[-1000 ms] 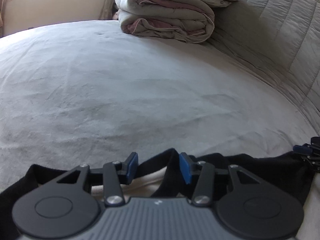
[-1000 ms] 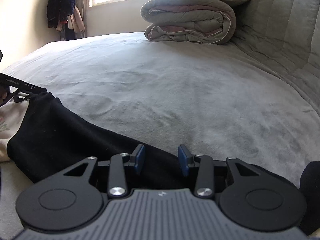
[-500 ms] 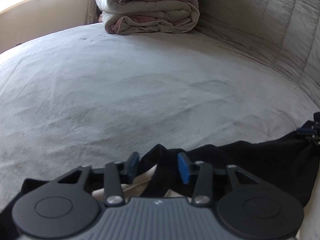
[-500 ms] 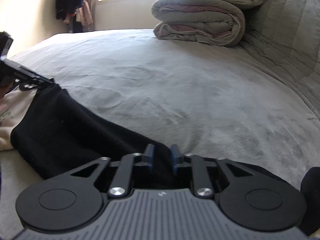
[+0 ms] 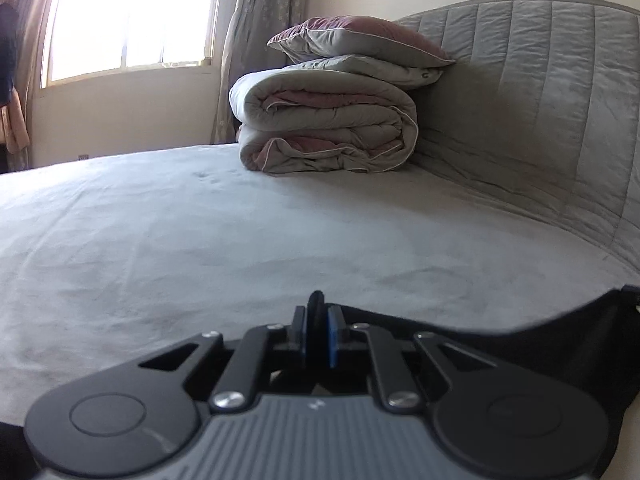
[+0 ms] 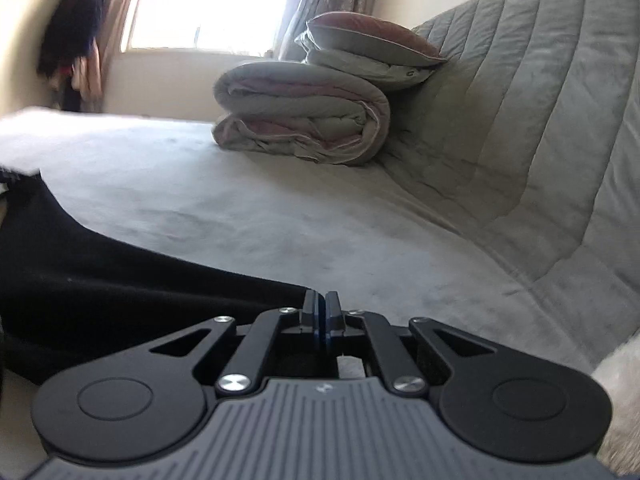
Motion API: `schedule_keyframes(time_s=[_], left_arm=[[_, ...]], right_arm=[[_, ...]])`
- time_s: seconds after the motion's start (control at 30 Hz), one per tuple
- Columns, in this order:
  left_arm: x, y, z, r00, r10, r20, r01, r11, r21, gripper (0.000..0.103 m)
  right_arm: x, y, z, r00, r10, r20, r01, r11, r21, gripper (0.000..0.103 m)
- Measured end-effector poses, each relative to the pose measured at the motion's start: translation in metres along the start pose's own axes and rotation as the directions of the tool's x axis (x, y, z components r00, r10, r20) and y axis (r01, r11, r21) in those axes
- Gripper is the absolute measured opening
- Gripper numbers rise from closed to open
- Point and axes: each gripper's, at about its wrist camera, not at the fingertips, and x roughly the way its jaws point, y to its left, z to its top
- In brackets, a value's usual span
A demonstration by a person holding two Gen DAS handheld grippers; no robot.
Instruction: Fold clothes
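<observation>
A black garment (image 5: 520,344) stretches between my two grippers, low over the grey bed. My left gripper (image 5: 317,318) is shut on a pinched ridge of its black fabric, which pokes up between the blue pads. From there the cloth runs right toward the frame edge. In the right wrist view my right gripper (image 6: 321,316) is shut on the garment's (image 6: 120,280) other end, and the black cloth spreads to the left. A pale patch shows just behind the right fingers. Most of the garment is hidden below both grippers.
A folded grey and pink duvet (image 5: 324,120) with a pillow (image 5: 360,40) on top lies at the far end of the bed (image 5: 200,232). The quilted grey headboard (image 5: 540,92) rises on the right. Dark clothes (image 6: 76,32) hang by the window.
Both grippers shut on the black garment, the right one first, then the left. Both views have tilted upward, so the window and headboard now show.
</observation>
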Motion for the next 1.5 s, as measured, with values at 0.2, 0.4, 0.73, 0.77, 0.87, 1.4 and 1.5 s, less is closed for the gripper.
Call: schedule_keyframes(time_s=[0.2,0.4,0.73,0.77,0.87,1.4,1.5], left_arm=[[0.030,-0.007,-0.016,0.990,0.060,-0.125,-0.056,0.998,0.035,0.014],[0.014,-0.007,-0.014,0.984,0.105,-0.146,-0.107,0.994,-0.005,0.050],[-0.073,-0.003,-0.013,0.965,0.177,-0.193,-0.190,0.980,-0.054,0.062],[-0.087,-0.001,-0.015,0.964,0.183,-0.193,-0.195,0.980,-0.045,0.065],[-0.123,0.007,-0.023,0.958,0.203,-0.205,-0.218,0.975,-0.053,0.067],[-0.281,0.048,-0.078,0.950,0.187,-0.249,-0.243,0.945,-0.218,0.079],[-0.305,0.061,-0.087,0.947,0.158,-0.278,-0.227,0.945,-0.237,0.079]], right_arm=[[0.022,0.002,-0.011,0.993,0.015,-0.120,-0.018,0.999,-0.030,0.003],[0.018,0.006,-0.012,0.990,0.020,-0.137,-0.028,0.998,-0.052,0.035],[0.000,-0.007,-0.008,0.981,0.054,-0.185,-0.042,0.997,0.068,0.045],[-0.006,-0.006,-0.006,0.979,0.070,-0.189,-0.057,0.996,0.073,0.045],[-0.026,0.000,0.000,0.976,0.093,-0.196,-0.083,0.995,0.059,0.047],[-0.151,0.040,0.041,0.967,0.167,-0.190,-0.170,0.985,-0.001,0.058],[-0.174,0.051,0.043,0.951,0.218,-0.218,-0.226,0.974,-0.009,0.062]])
